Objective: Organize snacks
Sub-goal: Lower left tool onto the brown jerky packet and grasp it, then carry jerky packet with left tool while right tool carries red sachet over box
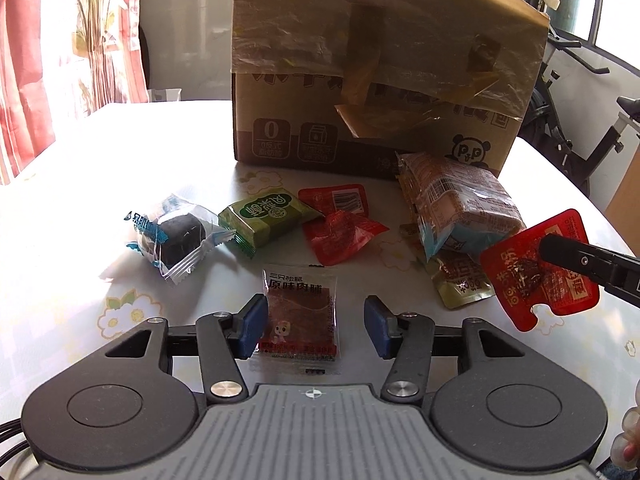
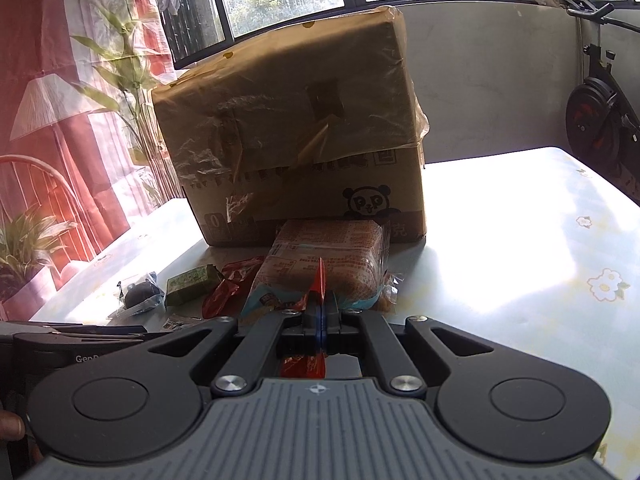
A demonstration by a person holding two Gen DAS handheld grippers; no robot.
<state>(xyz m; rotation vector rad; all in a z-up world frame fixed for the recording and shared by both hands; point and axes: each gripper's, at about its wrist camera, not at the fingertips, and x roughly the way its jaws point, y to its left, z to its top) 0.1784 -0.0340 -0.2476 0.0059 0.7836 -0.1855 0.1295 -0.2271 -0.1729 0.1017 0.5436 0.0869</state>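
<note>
**Jerky sachet lies between the left jaws; red packet waits in the right**

Taking the cardboard box (image 1: 384,92) as the landmark and reading from left to right: in front of its left corner, well out on the table (image 1: 80,240), lies a clear-wrapped dark cake (image 1: 180,236); touching it on the right is a green packet (image 1: 268,216), and next comes a pair of red wrappers (image 1: 340,224) near the box's front face. Nearer the camera than these, and farthest from the box, a clear jerky sachet (image 1: 300,316) lies flat, its long axis running away from the box toward the left gripper (image 1: 316,326). The gripper's blue pads stand apart on either side of the sachet, the left pad at its edge and the right pad clear of it, so nothing is pinched yet (the sachet rests on the table).

Right of that, leaning against the box's right front, is a large bread bag (image 1: 464,208), with a gold-green pouch (image 1: 460,284) beneath its near end. Farthest right, the right gripper (image 2: 321,312) is clamped flat on a red notched packet (image 1: 540,272), held above the table.

The sachet sits directly ahead of the left gripper, so the left hand is plainly the nearer; a squeeze across the sachet's short width looks like the fitting move.
</note>
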